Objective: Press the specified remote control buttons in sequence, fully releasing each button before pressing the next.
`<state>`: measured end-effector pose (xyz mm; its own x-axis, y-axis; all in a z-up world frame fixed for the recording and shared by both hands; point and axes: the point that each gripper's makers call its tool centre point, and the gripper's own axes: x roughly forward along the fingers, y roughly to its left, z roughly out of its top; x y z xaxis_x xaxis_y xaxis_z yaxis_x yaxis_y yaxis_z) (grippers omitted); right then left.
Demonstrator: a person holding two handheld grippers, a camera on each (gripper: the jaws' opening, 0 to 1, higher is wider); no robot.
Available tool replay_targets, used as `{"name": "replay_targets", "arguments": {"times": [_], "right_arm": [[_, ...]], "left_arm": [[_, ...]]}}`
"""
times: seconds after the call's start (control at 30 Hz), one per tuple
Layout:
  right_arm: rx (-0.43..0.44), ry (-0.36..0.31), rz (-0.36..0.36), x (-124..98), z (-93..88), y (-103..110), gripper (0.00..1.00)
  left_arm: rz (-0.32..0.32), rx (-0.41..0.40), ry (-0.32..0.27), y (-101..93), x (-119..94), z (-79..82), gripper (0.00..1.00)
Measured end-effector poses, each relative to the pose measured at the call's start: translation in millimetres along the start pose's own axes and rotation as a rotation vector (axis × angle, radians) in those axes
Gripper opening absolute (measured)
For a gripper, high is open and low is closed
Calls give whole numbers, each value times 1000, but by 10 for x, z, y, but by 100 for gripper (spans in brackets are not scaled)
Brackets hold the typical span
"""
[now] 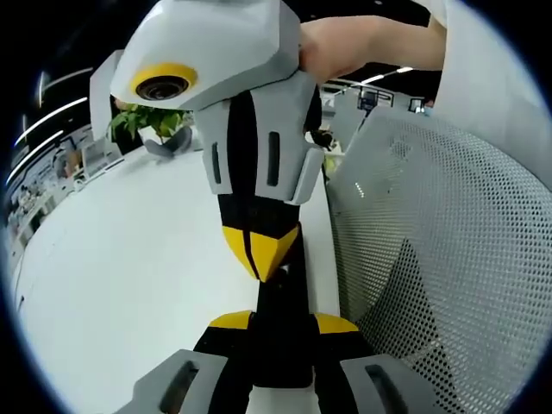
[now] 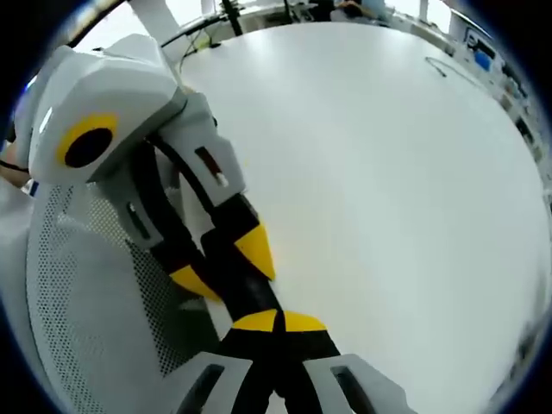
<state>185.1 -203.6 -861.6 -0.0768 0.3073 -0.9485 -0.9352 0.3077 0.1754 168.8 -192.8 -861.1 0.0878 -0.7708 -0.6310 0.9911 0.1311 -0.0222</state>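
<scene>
Risk, nearest first: the remote [image 1: 280,302] is a dark narrow body held up off the surface [image 1: 129,285], not lying on it. The only support is the left tool [image 1: 283,323], so a firm push from above could tilt the remote or slide it down through the grip. That would give a skewed or half press. Its buttons are hidden by both tools, so I cannot tell which key is under the tip. Neighbouring keys could be hit, and a lift-off too small to see would break the full-release rule.

Left tool: narrow, with its yellow tips on either side of the remote and clamped on it. The right gripper view agrees: the left tool [image 2: 222,266] enters from the left, its tips straddling the remote [image 2: 250,297].

Right tool [image 1: 260,252]: comes down from above with its yellow tips closed to one point, holding nothing. The tip is touching the remote's upper face or just off it. In its own view the right tool [image 2: 278,322] shows the tips meeting directly over the dark body.

Beyond: bare white surface. A mesh chair back [image 1: 448,259] stands close beside the tools. A potted plant [image 1: 151,121] sits at the far edge.
</scene>
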Motion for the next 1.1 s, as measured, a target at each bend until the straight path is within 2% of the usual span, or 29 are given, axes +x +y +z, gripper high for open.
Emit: {"name": "replay_targets", "arguments": {"times": [0.17,0.43,0.57,0.83,0.9,1.1], "right_arm": [[-21,-35,-41,-6,-6,7,0],[-156,-149,-217,-19,23,7,0],[-155,-199,-256,-21,14,7,0],[-139,-215,-221,-40,22,24,0],[-151,-205,-204,-55,22,86,0],[-154,-235,-171,-90,44,237,0]], "left_arm": [[-1,1,-3,0,-1,0,25],[-1,-5,-4,3,-2,0,25],[0,-5,-6,2,0,-2,25],[-3,-6,-10,-5,-6,1,25],[-1,-7,-8,-4,-5,-1,25],[-4,-3,-11,-6,-9,-2,25]]}}
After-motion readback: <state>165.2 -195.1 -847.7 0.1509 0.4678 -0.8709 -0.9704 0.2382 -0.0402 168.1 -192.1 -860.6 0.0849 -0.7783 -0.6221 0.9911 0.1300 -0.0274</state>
